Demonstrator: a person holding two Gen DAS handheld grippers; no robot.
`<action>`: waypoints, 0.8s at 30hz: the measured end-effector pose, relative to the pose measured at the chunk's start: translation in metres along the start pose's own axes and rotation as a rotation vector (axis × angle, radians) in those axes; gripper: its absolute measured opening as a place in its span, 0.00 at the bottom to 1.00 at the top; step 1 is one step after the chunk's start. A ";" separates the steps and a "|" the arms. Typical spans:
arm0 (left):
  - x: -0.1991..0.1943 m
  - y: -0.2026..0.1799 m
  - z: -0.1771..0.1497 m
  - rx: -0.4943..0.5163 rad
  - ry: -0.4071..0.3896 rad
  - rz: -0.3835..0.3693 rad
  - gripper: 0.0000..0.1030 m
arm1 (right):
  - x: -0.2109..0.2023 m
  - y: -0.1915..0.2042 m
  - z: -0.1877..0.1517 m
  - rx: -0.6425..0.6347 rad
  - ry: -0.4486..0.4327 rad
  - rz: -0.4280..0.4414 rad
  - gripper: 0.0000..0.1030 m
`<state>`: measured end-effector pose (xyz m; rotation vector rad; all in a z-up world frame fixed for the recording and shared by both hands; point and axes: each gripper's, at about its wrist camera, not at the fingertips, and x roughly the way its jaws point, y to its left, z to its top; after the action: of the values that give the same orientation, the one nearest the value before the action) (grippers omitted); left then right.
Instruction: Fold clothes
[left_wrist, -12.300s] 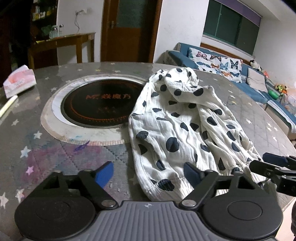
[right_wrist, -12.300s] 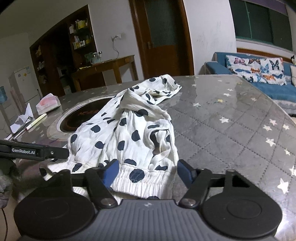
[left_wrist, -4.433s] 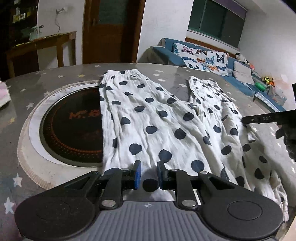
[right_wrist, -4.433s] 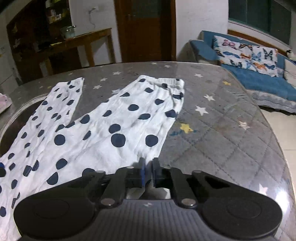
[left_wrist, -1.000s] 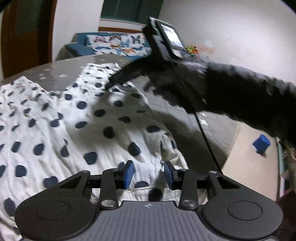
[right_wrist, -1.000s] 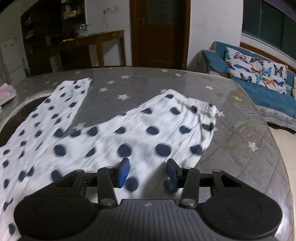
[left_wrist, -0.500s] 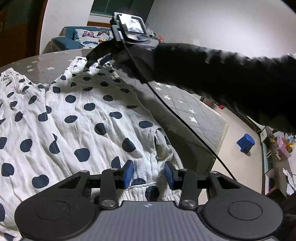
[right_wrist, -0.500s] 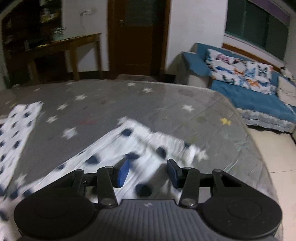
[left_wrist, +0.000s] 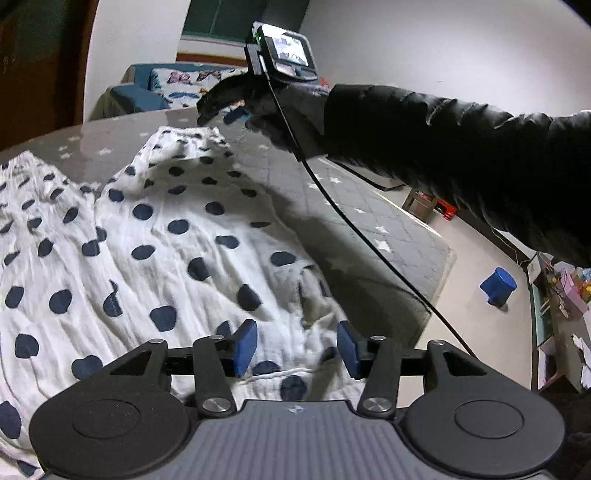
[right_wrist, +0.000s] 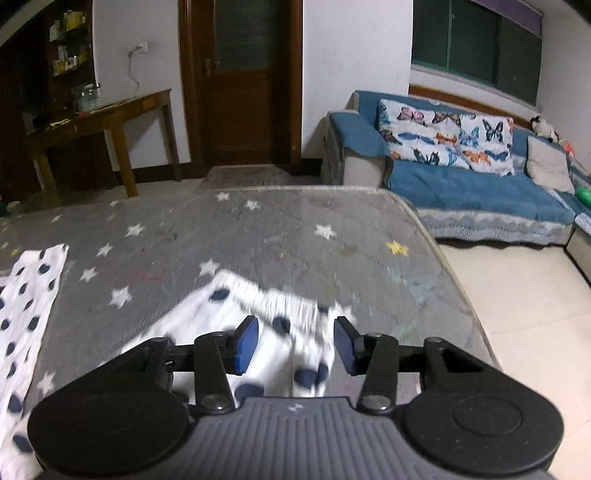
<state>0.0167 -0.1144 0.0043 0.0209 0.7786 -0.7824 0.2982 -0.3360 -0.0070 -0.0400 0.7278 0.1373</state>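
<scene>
While the left tongs (left_wrist: 297, 349) widen over the waistband, the unclenched right tongs (right_wrist: 295, 345) have reached the trousers' (left_wrist: 159, 236) cuff.

I'm in a home living room: a blue sofa (right_wrist: 476, 192) with butterfly cushions (right_wrist: 447, 136) at two o'clock, a wooden door (right_wrist: 240, 81) at twelve, a side table (right_wrist: 99, 122) at ten.

A grey quilted table cover (right_wrist: 303, 236) printed with white and yellow stars carries everything, its rounded edge falling away toward a pale tiled floor (right_wrist: 524, 302) at about three o'clock. White polka-dot trousers (left_wrist: 155, 236) lie spread directly on it, one leg reaching toward twelve o'clock in the left wrist view. In the right wrist view a blurred cuff, probably the same garment, lies near six o'clock.
</scene>
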 end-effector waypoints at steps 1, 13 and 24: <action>-0.001 -0.004 0.000 0.010 -0.001 0.000 0.50 | -0.003 -0.002 -0.004 0.003 0.009 0.004 0.44; 0.020 -0.032 -0.005 0.121 0.041 0.094 0.40 | -0.007 -0.020 -0.029 0.069 0.056 0.048 0.42; 0.003 -0.006 0.007 -0.005 -0.002 0.011 0.11 | 0.019 -0.023 -0.017 0.115 0.034 0.027 0.32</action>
<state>0.0188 -0.1224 0.0092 0.0198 0.7782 -0.7704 0.3045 -0.3583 -0.0329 0.0776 0.7698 0.1207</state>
